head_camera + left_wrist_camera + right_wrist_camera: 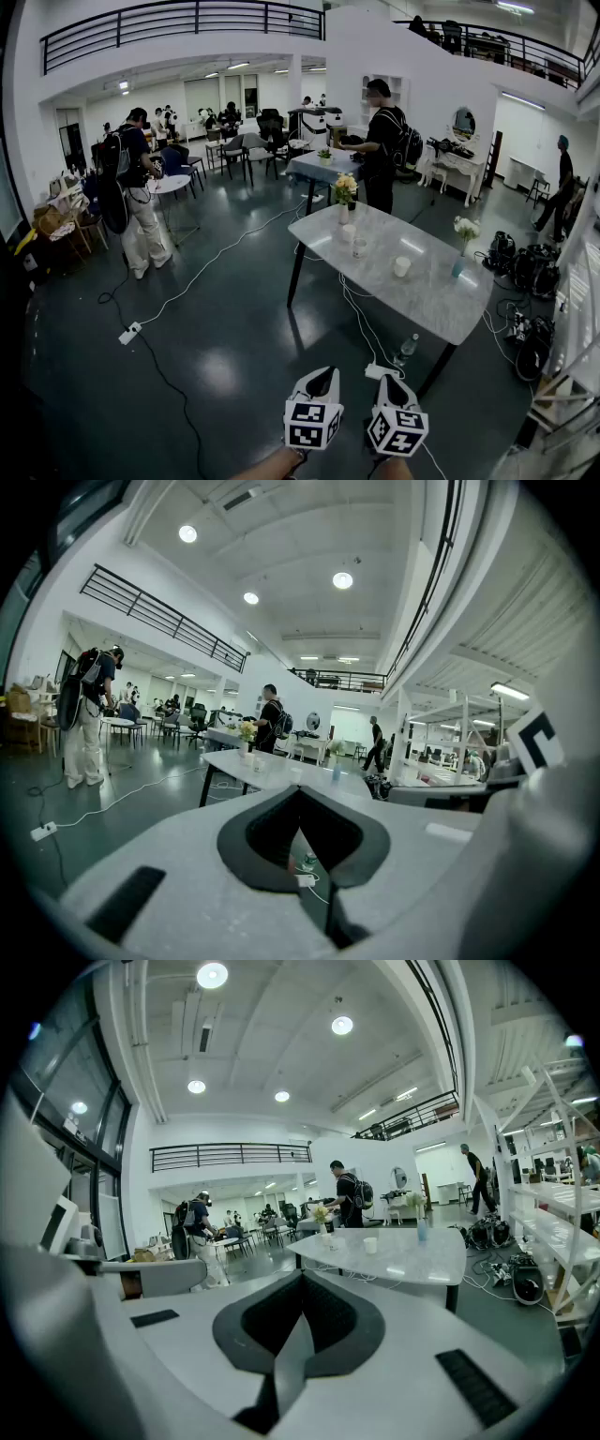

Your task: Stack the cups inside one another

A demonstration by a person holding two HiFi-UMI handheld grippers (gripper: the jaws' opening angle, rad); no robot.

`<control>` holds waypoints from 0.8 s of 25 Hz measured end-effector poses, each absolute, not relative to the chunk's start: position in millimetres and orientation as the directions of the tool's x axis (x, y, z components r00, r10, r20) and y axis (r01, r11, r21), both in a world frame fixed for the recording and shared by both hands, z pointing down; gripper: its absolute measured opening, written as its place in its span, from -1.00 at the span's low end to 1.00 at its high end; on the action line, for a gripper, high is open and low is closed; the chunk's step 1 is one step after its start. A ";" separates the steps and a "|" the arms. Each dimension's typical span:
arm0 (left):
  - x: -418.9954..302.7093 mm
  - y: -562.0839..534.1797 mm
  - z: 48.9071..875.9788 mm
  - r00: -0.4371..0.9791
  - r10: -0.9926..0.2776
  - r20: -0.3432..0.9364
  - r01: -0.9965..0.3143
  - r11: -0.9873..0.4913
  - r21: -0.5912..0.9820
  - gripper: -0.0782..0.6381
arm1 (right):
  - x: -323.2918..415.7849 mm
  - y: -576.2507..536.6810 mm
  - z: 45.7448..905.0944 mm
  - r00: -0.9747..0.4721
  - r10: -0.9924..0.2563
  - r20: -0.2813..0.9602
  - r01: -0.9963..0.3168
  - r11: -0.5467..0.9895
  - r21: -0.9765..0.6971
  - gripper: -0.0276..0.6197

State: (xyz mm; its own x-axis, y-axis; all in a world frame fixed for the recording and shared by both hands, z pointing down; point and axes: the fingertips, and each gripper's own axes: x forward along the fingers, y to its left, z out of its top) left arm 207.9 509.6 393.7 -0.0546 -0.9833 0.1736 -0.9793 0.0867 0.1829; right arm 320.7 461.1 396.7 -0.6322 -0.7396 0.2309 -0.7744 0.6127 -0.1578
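Observation:
A marble-topped table (441,300) stands some way ahead of me. On it are a white cup (401,266) and a clear cup (359,247); a third small cup beside the flower vase (345,195) is hard to make out. My left gripper (320,373) and right gripper (386,380) hang side by side at the bottom of the head view, over the floor and well short of the table. Both are shut with nothing between their jaws. The right gripper view shows its closed gripper (300,1281) with the white cup (369,1244) far off. The left gripper (298,791) points at the table (281,772).
A blue vase (458,265) with flowers stands at the table's right edge. Cables and a power strip (130,332) lie on the dark floor, and a water bottle (405,349) stands under the table. People stand behind and left of the table; bags (525,272) sit at its right.

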 end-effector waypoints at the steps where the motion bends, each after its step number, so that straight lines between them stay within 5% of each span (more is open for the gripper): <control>1: 210.3 508.2 396.1 -0.054 -0.983 0.175 -0.979 0.087 0.182 -0.79 | 323.6 459.7 399.6 -0.631 -0.740 0.234 -0.776 0.611 -0.158 -0.89; 20: 162.3 512.1 408.9 -0.066 -0.980 0.188 -0.979 0.100 0.177 -0.79 | 289.6 454.6 407.3 -0.601 -0.762 0.242 -0.799 0.581 -0.154 -0.89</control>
State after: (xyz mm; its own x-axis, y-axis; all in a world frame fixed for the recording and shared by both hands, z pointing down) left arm 162.3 512.1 408.9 -0.0659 -0.9799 0.1884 -0.9791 0.1000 0.1772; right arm 289.6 454.6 407.3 -0.6008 -0.7620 0.2416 -0.7990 0.5814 -0.1535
